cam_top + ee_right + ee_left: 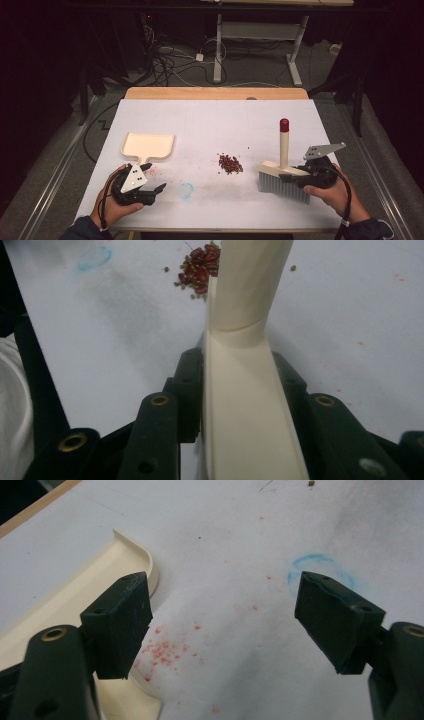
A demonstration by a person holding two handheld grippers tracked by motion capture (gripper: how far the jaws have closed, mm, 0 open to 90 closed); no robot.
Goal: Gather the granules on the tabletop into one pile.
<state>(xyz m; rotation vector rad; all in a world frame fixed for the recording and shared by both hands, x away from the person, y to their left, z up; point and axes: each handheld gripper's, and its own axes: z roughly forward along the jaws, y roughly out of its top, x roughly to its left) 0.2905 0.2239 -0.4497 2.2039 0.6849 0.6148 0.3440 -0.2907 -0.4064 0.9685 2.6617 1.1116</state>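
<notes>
A cream dustpan lies flat on the white table at the left, its short handle pointing toward me. My left gripper rests just below that handle. In the left gripper view it stands open with nothing between the jaws, and the dustpan's rim is beside the left jaw. A small pile of dark red beans sits mid-table. Right of it a cream brush stands on its grey bristles, its red-tipped handle upright. My right gripper is shut on the brush's back, with the beans ahead.
A blue circle mark and faint red specks lie on the table between the dustpan and the beans. A wooden strip edges the far side. Beyond it stand another desk's legs and loose cables on the floor.
</notes>
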